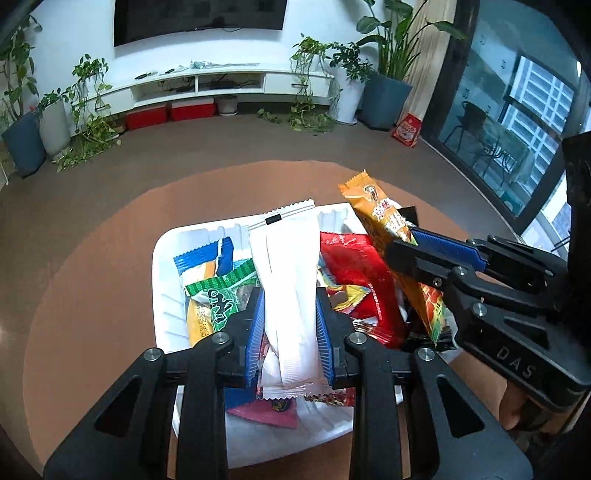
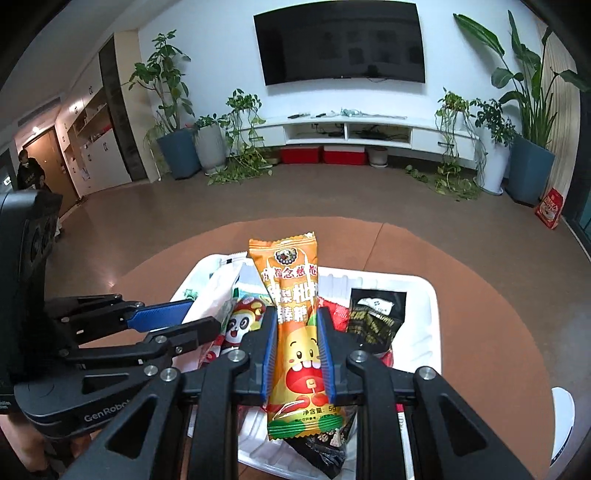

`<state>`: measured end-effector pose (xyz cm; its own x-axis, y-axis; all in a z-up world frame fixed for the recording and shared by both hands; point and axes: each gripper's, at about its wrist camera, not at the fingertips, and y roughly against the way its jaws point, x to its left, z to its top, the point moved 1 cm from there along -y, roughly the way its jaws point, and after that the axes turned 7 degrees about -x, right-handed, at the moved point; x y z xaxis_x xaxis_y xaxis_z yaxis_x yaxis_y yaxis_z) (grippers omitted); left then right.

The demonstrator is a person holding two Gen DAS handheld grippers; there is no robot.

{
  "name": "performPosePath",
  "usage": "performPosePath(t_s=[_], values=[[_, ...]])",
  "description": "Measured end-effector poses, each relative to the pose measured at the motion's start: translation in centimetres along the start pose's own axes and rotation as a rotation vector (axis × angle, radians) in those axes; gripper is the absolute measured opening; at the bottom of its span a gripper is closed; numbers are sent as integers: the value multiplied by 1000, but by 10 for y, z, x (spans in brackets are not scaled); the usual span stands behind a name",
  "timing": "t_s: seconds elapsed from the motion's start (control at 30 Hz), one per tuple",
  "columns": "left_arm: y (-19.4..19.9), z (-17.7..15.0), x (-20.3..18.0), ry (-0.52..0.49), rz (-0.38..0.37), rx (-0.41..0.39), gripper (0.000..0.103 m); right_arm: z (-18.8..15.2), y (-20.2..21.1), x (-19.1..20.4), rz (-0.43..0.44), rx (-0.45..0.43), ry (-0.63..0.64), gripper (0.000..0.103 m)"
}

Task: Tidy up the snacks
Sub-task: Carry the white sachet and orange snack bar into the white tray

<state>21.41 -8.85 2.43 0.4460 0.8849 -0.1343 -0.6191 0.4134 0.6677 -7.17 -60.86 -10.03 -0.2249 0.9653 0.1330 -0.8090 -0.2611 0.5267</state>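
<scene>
You had a matt white wrapper (image 1: 288, 295), a glossy orange foil packet (image 2: 295, 332), a ribbed white plastic tray (image 1: 162, 295) and a smooth brown surface (image 1: 92, 277).

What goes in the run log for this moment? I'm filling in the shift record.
left gripper: shut on white packet | right gripper: shut on orange packet | both over white tray of snacks

Two fisheye wrist views, each looking forward and down along its own black gripper fingers, close above a white plastic tray (image 1: 162, 258) (image 2: 424, 291) of snack packets, left camera left of the tray, right camera right, both sharing tray, round brown table (image 1: 92, 266) (image 2: 480, 295) and wall television (image 1: 199, 14) (image 2: 340, 44) beyond.
</scene>
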Motion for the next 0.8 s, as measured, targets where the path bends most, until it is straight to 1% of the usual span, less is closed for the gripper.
performPosePath(t_s=[0.2,0.37,0.63,0.8], values=[[-24,-5,3,-3,10,18,26,-8,-12,8,-18,36,41,25],[-37,-7,5,-7,16,28,26,-11,-13,10,-25,31,56,27],[-47,-9,6,-6,32,32,26,-14,-12,12,-27,34,62,31],[-45,-11,7,-1,48,31,28,-17,-12,14,-38,35,76,34]])
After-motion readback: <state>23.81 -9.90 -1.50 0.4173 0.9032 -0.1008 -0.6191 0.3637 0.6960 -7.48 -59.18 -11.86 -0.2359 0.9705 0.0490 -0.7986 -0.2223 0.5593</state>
